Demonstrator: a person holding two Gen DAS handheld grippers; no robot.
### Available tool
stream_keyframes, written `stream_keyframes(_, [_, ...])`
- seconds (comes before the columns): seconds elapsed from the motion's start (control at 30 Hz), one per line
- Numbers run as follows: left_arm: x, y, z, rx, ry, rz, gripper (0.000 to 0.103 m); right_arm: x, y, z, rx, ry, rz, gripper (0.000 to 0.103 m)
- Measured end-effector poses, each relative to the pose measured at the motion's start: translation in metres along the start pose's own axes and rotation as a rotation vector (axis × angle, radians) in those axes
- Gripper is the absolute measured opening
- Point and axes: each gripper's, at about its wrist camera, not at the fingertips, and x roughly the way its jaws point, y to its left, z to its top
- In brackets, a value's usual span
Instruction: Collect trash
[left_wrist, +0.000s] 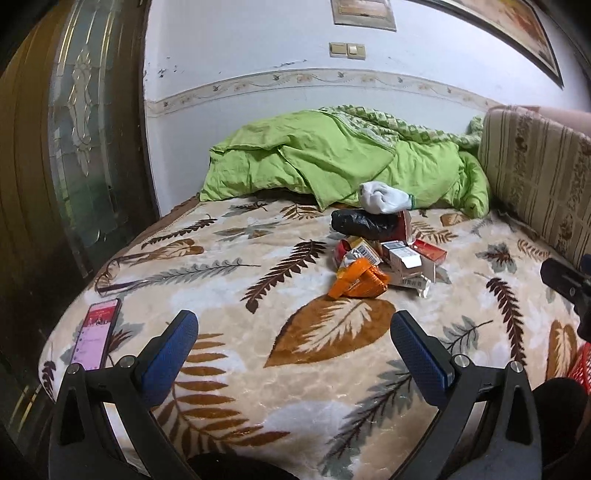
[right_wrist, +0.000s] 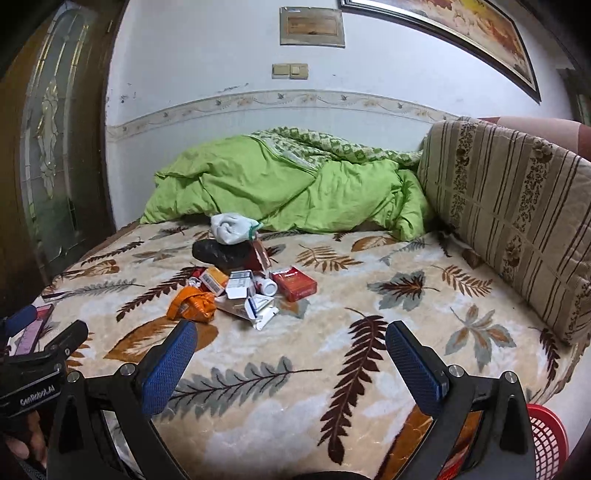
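Observation:
A heap of trash lies mid-bed on the leaf-patterned blanket (left_wrist: 229, 266): a crumpled orange wrapper (left_wrist: 356, 282) (right_wrist: 192, 304), white cartons (left_wrist: 404, 264) (right_wrist: 240, 286), a red packet (left_wrist: 430, 253) (right_wrist: 295, 284) and a black bag (left_wrist: 364, 223) (right_wrist: 221, 254). A balled white sock (left_wrist: 386, 197) (right_wrist: 231, 227) rests on the black bag. My left gripper (left_wrist: 293, 328) hovers open short of the heap, nothing between its blue pads. My right gripper (right_wrist: 290, 338) is open too, to the right of the heap and nearer than it. The left gripper's body (right_wrist: 40, 369) shows at the right wrist view's left edge.
A phone (left_wrist: 96, 338) with a lit screen lies near the bed's left front corner, glasses (left_wrist: 110, 275) beyond it. A green quilt (left_wrist: 332, 162) is piled against the wall. A striped cushion (right_wrist: 517, 214) lines the right side. A red mesh basket (right_wrist: 546, 443) sits at the lower right.

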Motion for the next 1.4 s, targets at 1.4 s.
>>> stream_keyframes(1.4, [-0.008, -0.009, 0.019, -0.049, 0.195, -0.118, 0.103, -0.024, 0.004, 0.024, 0.098, 0.104, 0.069, 0.102])
